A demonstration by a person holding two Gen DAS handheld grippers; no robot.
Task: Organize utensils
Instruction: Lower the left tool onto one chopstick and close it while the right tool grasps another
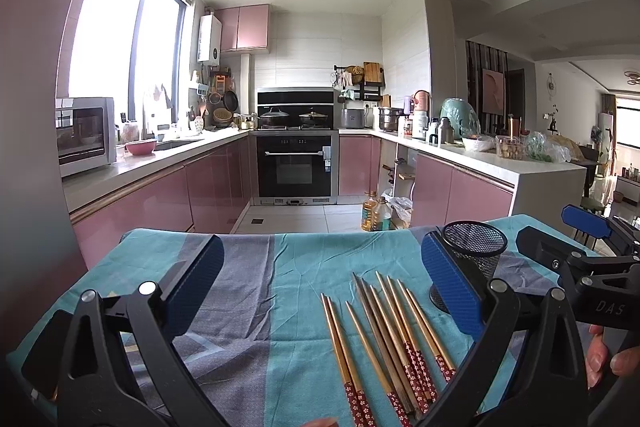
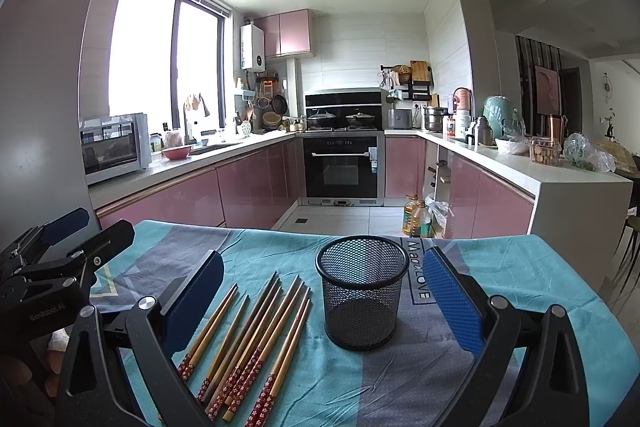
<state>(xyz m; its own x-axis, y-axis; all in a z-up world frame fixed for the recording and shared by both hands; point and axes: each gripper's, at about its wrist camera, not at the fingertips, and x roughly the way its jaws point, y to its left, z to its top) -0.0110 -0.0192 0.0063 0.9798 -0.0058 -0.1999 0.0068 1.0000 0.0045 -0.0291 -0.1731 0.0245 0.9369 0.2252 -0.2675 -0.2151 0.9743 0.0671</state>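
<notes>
Several wooden chopsticks [image 1: 394, 331] with red patterned ends lie side by side on the teal and grey tablecloth [image 1: 248, 287]; they also show in the right wrist view [image 2: 256, 335]. A black mesh cup [image 2: 361, 289] stands upright and empty to their right, also seen in the left wrist view [image 1: 474, 255]. My left gripper [image 1: 320, 287] is open above the cloth, the chopsticks lying between its fingers toward the right one. My right gripper [image 2: 324, 303] is open, with the cup and the chopsticks between its fingers. Neither holds anything.
The table's far edge drops to the kitchen floor, where oil bottles [image 2: 416, 217] stand. Pink cabinets and counters run along both sides, with an oven [image 2: 342, 167] at the back. The other gripper shows at the edge of each view [image 1: 584, 251] [image 2: 52, 259].
</notes>
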